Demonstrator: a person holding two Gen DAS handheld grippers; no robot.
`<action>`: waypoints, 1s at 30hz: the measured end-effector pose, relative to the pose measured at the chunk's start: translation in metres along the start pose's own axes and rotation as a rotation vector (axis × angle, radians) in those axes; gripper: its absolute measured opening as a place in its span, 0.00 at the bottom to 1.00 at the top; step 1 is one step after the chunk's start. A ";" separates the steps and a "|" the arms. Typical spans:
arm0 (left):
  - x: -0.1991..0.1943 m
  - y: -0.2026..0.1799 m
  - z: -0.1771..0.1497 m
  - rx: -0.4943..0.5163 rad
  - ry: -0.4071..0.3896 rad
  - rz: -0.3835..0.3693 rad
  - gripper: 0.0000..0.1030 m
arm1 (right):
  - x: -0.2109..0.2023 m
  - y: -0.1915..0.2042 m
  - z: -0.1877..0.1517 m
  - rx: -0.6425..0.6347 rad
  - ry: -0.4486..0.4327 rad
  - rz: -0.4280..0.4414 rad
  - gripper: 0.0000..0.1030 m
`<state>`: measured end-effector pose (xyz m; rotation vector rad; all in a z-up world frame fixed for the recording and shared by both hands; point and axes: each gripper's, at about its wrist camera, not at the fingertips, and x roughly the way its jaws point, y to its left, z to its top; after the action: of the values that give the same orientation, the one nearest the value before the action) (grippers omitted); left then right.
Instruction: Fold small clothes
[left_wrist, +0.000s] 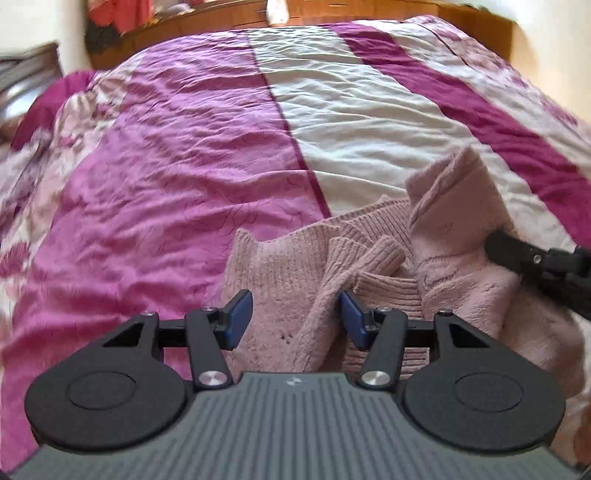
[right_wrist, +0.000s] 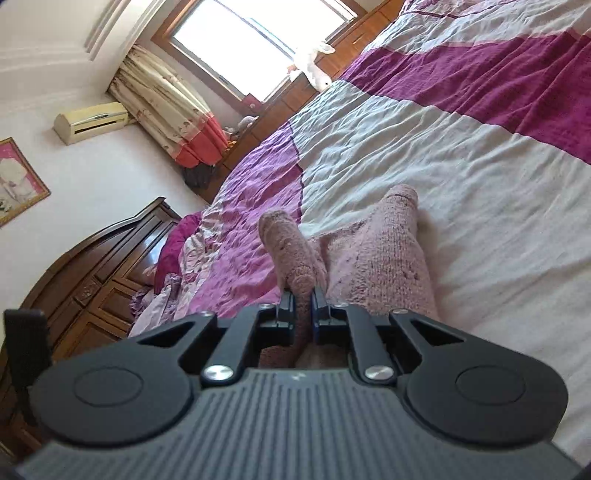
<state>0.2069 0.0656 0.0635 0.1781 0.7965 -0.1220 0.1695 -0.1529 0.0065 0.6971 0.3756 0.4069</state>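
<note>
- Pink knitted sweater (left_wrist: 280, 280) lies crumpled on the near part of our striped bedspread (left_wrist: 166, 177).
- Only our right wrist view shows the window (right_wrist: 255, 48), far left.
- Our left gripper (left_wrist: 295, 317) gapes wide over the knit.
- Our right gripper (right_wrist: 303, 310) pinches a sweater fold, almost closed.

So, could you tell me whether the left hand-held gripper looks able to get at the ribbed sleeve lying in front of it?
Probably yes: the left hand-held gripper is open, and the ribbed sleeve runs between its fingers with nothing covering it.
</note>
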 end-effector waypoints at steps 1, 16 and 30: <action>0.002 -0.002 0.000 0.010 -0.006 -0.009 0.59 | 0.000 -0.002 -0.001 0.002 0.000 0.002 0.11; 0.008 0.046 -0.021 -0.274 -0.067 0.041 0.09 | 0.004 -0.003 0.001 0.008 0.025 0.052 0.11; -0.052 0.073 -0.064 -0.513 -0.083 -0.515 0.24 | 0.047 0.051 0.022 -0.118 0.187 0.153 0.11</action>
<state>0.1393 0.1526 0.0654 -0.5189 0.7526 -0.4012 0.2081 -0.1067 0.0478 0.5760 0.4724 0.6371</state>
